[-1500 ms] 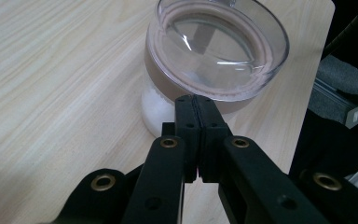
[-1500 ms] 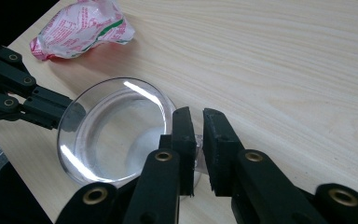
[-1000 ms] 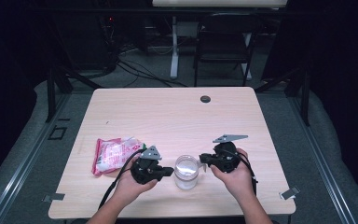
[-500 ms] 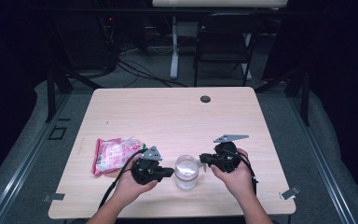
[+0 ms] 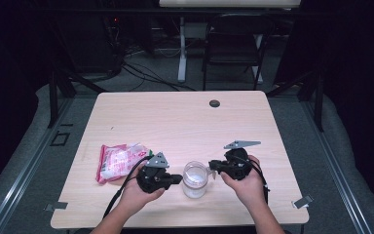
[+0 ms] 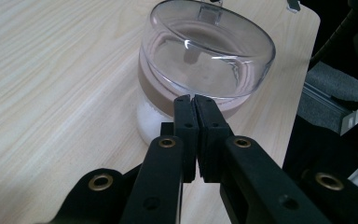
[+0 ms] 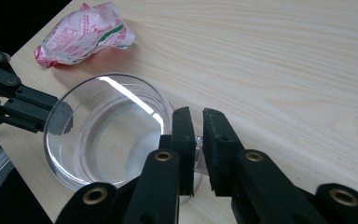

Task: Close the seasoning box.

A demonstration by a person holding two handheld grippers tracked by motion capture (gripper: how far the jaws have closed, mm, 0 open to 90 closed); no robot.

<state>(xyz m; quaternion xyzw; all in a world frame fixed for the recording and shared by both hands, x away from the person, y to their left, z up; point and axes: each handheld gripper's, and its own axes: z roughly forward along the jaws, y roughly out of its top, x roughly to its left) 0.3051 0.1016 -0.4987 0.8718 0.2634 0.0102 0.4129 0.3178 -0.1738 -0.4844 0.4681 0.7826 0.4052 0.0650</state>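
Note:
A clear plastic cup (image 5: pixel 195 179) stands near the front edge of the wooden table (image 5: pixel 175 122). It has a whitish base and a small clear tab on its rim. My left gripper (image 5: pixel 179 178) is at its left side. In the left gripper view the jaws (image 6: pixel 189 99) are shut together with nothing between them, and their tips rest against the cup's wall (image 6: pixel 205 51). My right gripper (image 5: pixel 213 168) is at the cup's right side. Its jaws (image 7: pixel 196 114) are shut on the clear tab at the rim of the cup (image 7: pixel 102 130). The left gripper (image 7: pixel 51 105) is across the cup.
A crumpled pink and white bag (image 5: pixel 119 161) lies left of the left hand, also seen at the far corner (image 7: pixel 84 32). A black round grommet (image 5: pixel 215 103) sits at the table's far side. A chair (image 5: pixel 233 44) and cables lie beyond the table.

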